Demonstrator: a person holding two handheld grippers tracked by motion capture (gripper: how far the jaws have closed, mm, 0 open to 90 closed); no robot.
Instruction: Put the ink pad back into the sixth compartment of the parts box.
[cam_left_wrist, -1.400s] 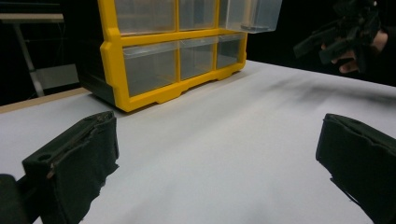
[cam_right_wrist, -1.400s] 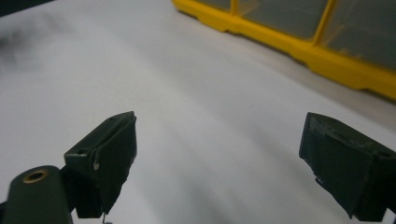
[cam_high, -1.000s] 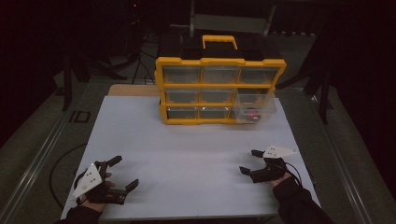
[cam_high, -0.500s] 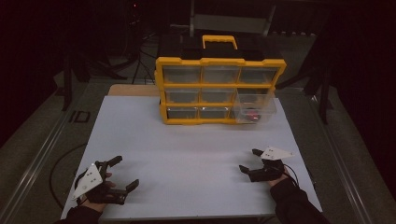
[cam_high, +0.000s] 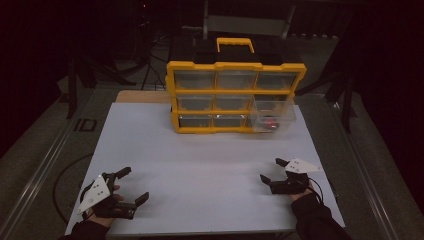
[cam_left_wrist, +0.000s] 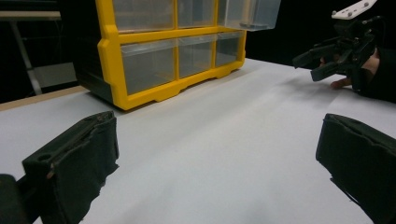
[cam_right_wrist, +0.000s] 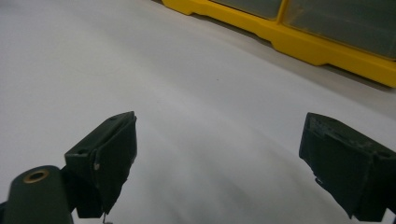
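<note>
While nothing has shifted since a second ago, I rest both claws, left claw (cam_high: 129, 186) and right claw (cam_high: 271, 170), apart and empty on the desk (cam_high: 200, 155), well short of the pulled-out drawer (cam_high: 272, 114), reach unstarted.

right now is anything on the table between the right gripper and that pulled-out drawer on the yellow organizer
Nothing visible stands in the way. The right gripper rests open near the table's front edge, and bare white table runs from it to the pulled-out clear drawer at the lower right of the yellow organizer. The left gripper sits far off at the other side.
</note>
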